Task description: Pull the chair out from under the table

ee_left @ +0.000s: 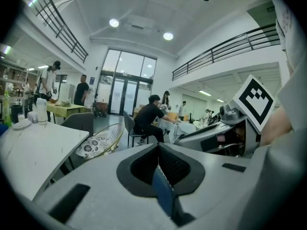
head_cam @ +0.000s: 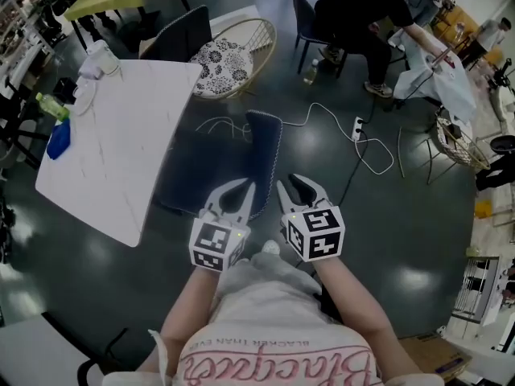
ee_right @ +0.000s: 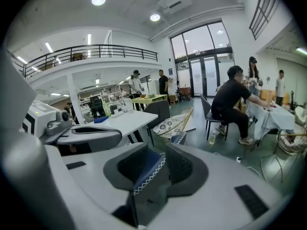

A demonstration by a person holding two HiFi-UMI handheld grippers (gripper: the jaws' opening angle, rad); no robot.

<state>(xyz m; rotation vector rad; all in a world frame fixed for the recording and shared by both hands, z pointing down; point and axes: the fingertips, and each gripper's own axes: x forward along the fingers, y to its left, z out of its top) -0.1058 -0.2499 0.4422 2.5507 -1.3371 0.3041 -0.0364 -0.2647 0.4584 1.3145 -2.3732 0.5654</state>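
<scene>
**Position of the chair.** The chair [head_cam: 205, 171] stands at the centre of the head view. Its seat meets the right edge of the white worktop [head_cam: 121, 135], and part of it appears to lie beneath that edge. The chair back [head_cam: 264, 147] is on the side away from the worktop. Its top edge runs up and down the frame, and its lower end lies between the two tongs.

**Relation for the coming move.** Both tongs sit at that lower end, about equally near. The left tongs [head_cam: 235, 190] is on the worktop side and the right tongs [head_cam: 299, 187] is on the open-floor side. The chair probably clears the worktop by travelling toward the right and lower part of the frame, across the long axis of the back.

**Left tongs.** In the left gripper view the left tongs [ee_left: 159, 150] is closed, with its tips meeting on the thin blue edge of the chair back [ee_left: 163, 190].

**Right tongs.** In the right gripper view the right tongs [ee_right: 154, 152] stands slightly apart. The stitched blue chair back [ee_right: 146, 169] passes between the jaws. The pads do not appear to clamp it, so treat this side as a loose hold only.
</scene>
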